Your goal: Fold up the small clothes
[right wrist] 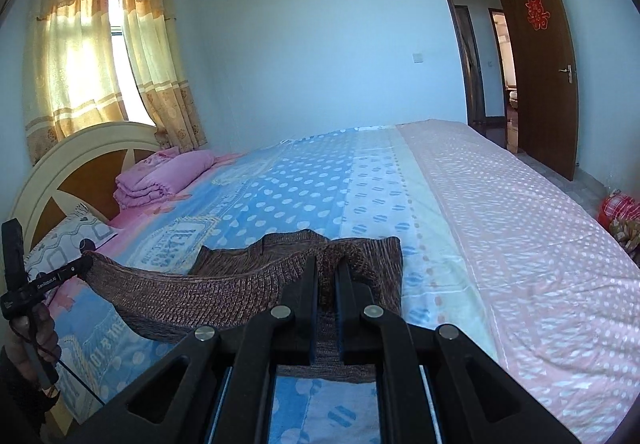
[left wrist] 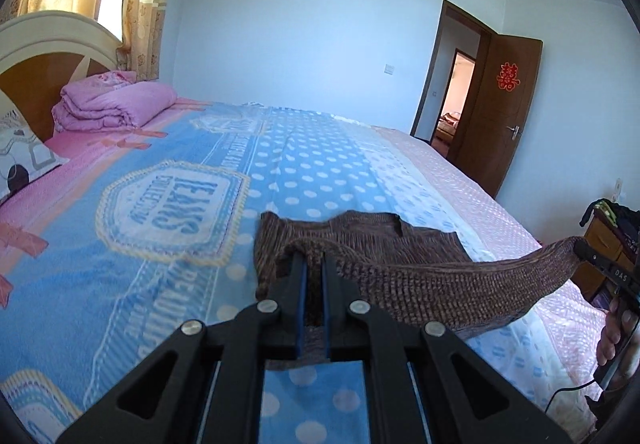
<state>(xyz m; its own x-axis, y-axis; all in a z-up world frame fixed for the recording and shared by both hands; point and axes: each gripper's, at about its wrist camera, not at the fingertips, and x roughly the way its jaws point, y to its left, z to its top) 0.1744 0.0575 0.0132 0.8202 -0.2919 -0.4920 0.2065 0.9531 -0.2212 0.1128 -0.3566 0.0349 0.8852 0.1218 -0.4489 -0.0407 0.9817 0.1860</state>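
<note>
A small brown knitted garment (left wrist: 360, 236) lies partly on the blue dotted bedspread (left wrist: 312, 164), its near edge lifted off the bed. My left gripper (left wrist: 314, 260) is shut on the left end of that edge. My right gripper (right wrist: 326, 262) is shut on the other end. The raised knit hem (right wrist: 192, 284) hangs stretched between the two grippers. In the left wrist view the right gripper (left wrist: 580, 248) shows at the right edge with the knit in it. In the right wrist view the left gripper (right wrist: 86, 264) shows at the left edge, a hand below it.
A folded pink quilt (left wrist: 116, 102) and a patterned pillow (left wrist: 20, 160) lie by the headboard (left wrist: 48, 48). A pink dotted strip of the bedspread (right wrist: 520, 236) runs along the right side. An open wooden door (left wrist: 500, 112) stands beyond the bed. Curtains (right wrist: 80, 56) cover the window.
</note>
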